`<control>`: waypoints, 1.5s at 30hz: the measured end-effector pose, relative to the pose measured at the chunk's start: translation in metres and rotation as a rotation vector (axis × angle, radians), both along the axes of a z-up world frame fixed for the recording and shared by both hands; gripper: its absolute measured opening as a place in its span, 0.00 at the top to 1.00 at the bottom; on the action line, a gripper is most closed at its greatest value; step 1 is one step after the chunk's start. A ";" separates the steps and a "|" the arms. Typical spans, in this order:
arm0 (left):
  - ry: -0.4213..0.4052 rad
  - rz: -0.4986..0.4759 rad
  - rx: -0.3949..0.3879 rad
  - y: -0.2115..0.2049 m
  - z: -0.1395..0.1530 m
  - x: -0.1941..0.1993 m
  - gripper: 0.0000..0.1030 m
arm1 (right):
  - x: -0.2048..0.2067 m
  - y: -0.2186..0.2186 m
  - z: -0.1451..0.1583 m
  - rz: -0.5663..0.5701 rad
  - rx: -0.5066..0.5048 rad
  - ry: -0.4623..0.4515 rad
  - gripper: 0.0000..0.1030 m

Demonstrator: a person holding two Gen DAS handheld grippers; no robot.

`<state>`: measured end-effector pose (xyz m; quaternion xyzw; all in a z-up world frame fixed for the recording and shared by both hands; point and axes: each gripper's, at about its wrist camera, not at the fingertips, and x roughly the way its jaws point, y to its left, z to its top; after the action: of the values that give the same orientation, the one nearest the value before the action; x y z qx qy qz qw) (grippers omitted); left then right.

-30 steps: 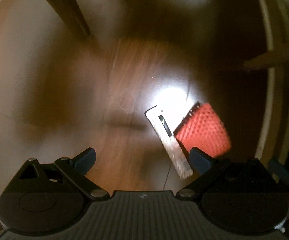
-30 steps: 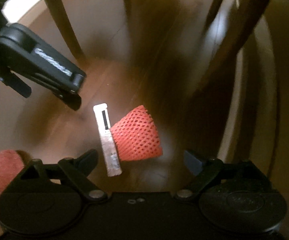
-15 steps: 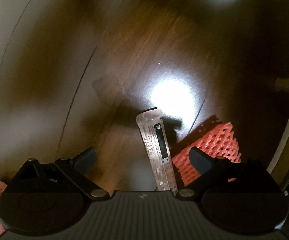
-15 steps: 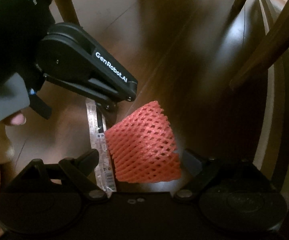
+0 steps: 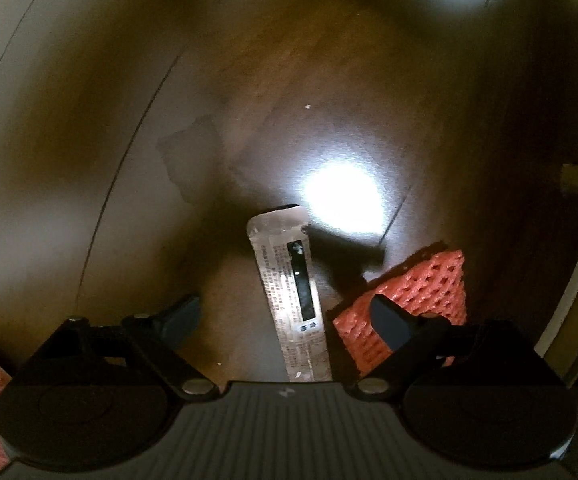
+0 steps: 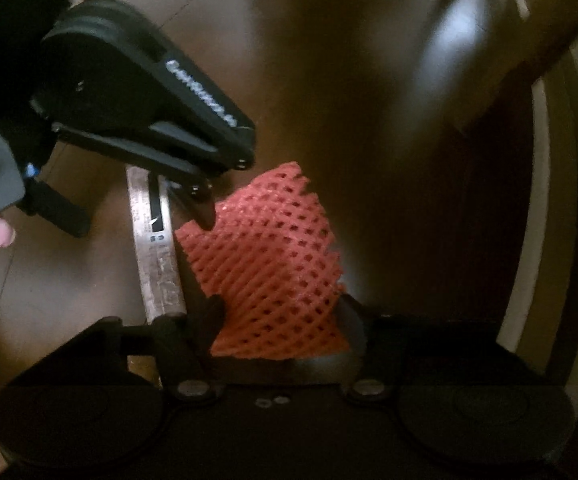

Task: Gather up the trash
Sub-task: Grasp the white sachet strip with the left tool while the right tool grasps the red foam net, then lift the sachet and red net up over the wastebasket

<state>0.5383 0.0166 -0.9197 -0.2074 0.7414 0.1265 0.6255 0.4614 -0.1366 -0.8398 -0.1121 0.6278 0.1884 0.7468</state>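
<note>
Both grippers have dropped a good bit closer to the floor [image 5: 137,128] since a second ago, and the trash now sits right between their jaws instead of out ahead. So where are we on collecting? Honestly, nothing is picked up yet as far as we can see. The silver wrapper strip [image 5: 291,296] lies flat on the dark wood floor between the jaws of our left gripper [image 5: 285,318], which are spread wide and just starting to close, with neither pad touching it. The red foam net [image 6: 273,264] sits just beside the wrapper, on its right in both views, and our right gripper [image 6: 279,312] has it between its jaws, which are closing. The pads look to be right at the net's sides, but we can't tell for sure from the right wrist view whether they're pressing yet. One left fingertip [image 6: 205,216] pokes down right at the net's near corner, so the two grabs are pretty crowded. We'd say we're at the pinch step for both pieces; lifting and carrying them off to wherever the trash goes is all still to do, and no bin shows in either view.
</note>
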 end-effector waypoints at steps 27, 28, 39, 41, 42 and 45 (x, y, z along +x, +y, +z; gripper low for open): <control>-0.027 -0.117 0.111 -0.007 0.050 -0.022 0.78 | -0.020 -0.046 0.050 -0.305 0.045 0.028 0.81; -0.030 -0.124 0.119 -0.005 0.058 -0.026 0.78 | -0.020 -0.048 0.059 -0.304 0.052 0.029 0.81; -0.097 -0.224 0.187 0.007 0.216 -0.057 0.84 | -0.043 -0.042 0.199 -0.259 0.126 -0.025 0.82; -0.126 -0.243 0.184 0.010 0.254 -0.060 0.84 | -0.047 -0.041 0.236 -0.248 0.129 -0.047 0.82; -0.140 -0.255 0.186 0.010 0.271 -0.061 0.84 | -0.048 -0.043 0.253 -0.250 0.137 -0.054 0.82; -0.192 -0.283 0.184 0.014 0.333 -0.065 0.84 | -0.052 -0.050 0.303 -0.258 0.162 -0.079 0.82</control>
<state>0.4737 0.0306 -0.5867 -0.0543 0.6856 0.0841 0.7210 0.4094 -0.1863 -0.5366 0.0227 0.5898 0.1360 0.7957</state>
